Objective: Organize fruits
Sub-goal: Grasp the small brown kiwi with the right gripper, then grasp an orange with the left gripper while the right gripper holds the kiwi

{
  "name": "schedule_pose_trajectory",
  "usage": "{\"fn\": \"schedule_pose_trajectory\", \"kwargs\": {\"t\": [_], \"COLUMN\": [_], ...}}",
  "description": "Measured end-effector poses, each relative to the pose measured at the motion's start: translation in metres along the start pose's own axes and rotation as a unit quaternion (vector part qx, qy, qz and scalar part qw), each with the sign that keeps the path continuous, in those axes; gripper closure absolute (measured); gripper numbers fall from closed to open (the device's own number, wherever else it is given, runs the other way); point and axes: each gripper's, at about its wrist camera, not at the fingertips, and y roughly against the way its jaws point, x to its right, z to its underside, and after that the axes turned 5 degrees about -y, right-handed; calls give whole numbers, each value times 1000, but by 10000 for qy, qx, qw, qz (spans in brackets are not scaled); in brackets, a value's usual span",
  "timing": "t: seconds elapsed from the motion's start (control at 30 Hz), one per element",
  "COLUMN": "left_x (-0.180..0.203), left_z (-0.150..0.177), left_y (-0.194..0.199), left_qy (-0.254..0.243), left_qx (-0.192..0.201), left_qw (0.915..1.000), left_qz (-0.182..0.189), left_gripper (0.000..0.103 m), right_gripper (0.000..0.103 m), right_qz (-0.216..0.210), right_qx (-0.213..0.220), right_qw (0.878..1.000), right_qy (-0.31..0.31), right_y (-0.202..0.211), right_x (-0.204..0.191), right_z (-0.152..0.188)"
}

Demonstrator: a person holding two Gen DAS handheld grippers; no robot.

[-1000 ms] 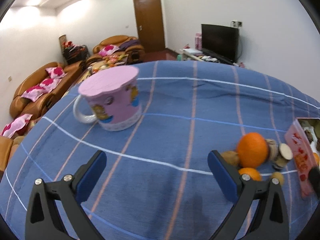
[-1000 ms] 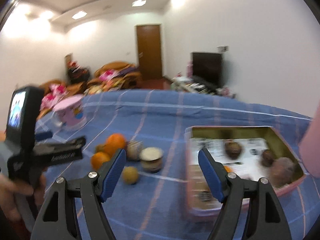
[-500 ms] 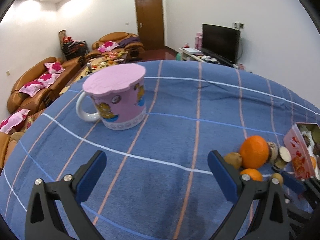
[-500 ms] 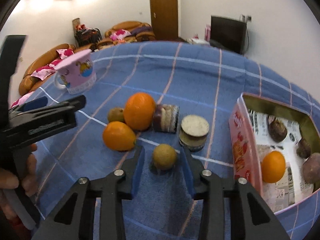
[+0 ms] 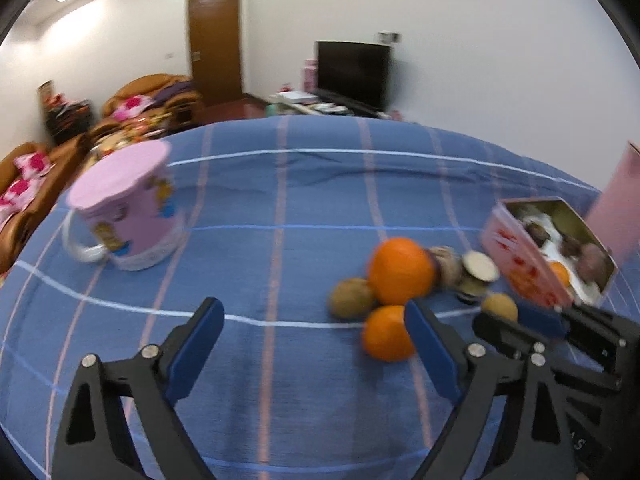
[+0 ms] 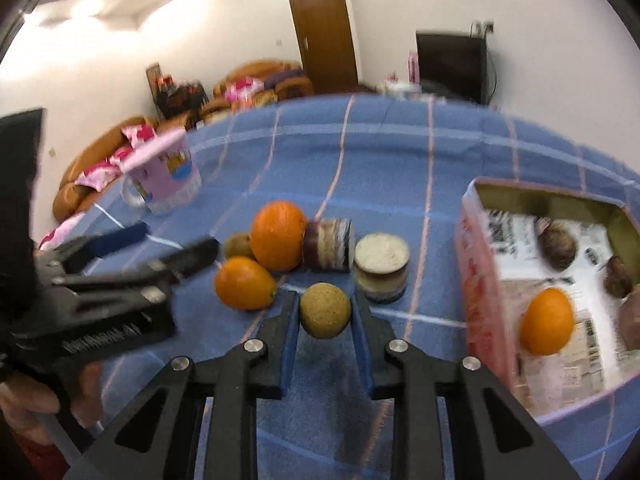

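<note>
My right gripper (image 6: 325,308) is shut on a small round tan fruit (image 6: 325,310) and holds it just above the blue cloth; it also shows in the left wrist view (image 5: 499,306). Behind it lie a big orange (image 6: 279,235), a smaller orange (image 6: 245,283), a kiwi (image 6: 237,244) and two round layered cakes (image 6: 382,266). The pink box (image 6: 476,264) to the right holds an orange (image 6: 546,321) and dark fruits. My left gripper (image 5: 314,330) is open and empty, left of the fruit pile (image 5: 400,271).
A pink lidded mug (image 5: 128,212) stands at the left on the blue striped cloth (image 5: 280,184). Sofas, a door and a TV lie beyond the table's far edge.
My right gripper came down around the tan fruit, shut on it and lifted it slightly. My left gripper swung right, so the fruit pile and box are now nearer its view's middle.
</note>
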Motion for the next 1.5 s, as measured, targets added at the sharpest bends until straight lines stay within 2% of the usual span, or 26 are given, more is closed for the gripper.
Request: {"fn": "schedule_pose_trajectory", "kwargs": {"t": [0.1, 0.27, 0.43, 0.53, 0.57, 0.6, 0.67, 0.8, 0.97, 1.1, 1.3, 1.5], "left_x": [11, 26, 36, 34, 32, 30, 24, 13, 10, 0, -5, 22], "left_z": [1, 2, 3, 3, 4, 5, 6, 6, 3, 1, 2, 3], "left_y": [-3, -16, -31, -29, -29, -27, -24, -10, 12, 19, 19, 21], "left_qy": [-136, -303, -259, -189, -136, -90, 83, 304, 416, 679, 917, 579], "left_qx": [-78, -328, -652, -615, -595, -577, -501, -109, 628, 890, 890, 878], "left_qw": [9995, 9982, 9963, 9967, 9968, 9969, 9973, 9986, 9971, 9929, 9902, 9914], "left_qz": [275, 391, 488, 505, 512, 530, 537, 411, -99, -406, -563, -782], "left_gripper": [22, 30, 46, 51, 60, 62, 62, 62, 62, 62, 62, 62], "right_gripper": [76, 76, 76, 76, 76, 76, 76, 76, 76, 76, 76, 76], "right_qz": [195, 416, 374, 315, 283, 264, 238, 235, 266, 345, 491, 445], "right_qx": [297, 557, 468, 404, 381, 369, 368, 554, 750, 1007, 1002, 869], "right_qw": [9993, 9973, 9981, 9987, 9989, 9990, 9990, 9982, 9968, 9943, 9938, 9952], "right_qy": [147, 249, 163, 65, 32, 8, -35, -62, -40, 3, 9, -59], "right_y": [15, 28, 25, 22, 21, 21, 20, 26, 33, 41, 39, 34], "right_x": [-2, -2, 2, 6, 8, 8, 10, 12, 13, 15, 23, 29], "right_z": [4, 8, 5, 4, 3, 4, 4, 4, 3, 1, -4, -5]}}
